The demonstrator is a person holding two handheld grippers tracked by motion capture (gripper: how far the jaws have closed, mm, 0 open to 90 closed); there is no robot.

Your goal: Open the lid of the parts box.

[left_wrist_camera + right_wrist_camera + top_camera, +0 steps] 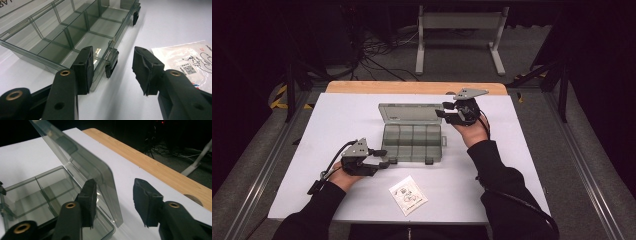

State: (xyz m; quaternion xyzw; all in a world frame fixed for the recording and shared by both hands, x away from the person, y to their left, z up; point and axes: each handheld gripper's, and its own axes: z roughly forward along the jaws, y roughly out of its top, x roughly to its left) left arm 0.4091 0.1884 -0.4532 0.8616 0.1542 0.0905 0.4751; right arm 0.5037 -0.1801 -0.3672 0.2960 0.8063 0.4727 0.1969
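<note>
Two black tools flank a clear, ribbed plastic box (413,142) (lid (411,113) up).

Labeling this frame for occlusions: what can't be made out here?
- Packet: print too small in the high view; cut off by the right edge in the left gripper view.
- Box lid: its top runs off the frame in the right gripper view.
- Right tool: pad contact with the lid can't be told.
</note>
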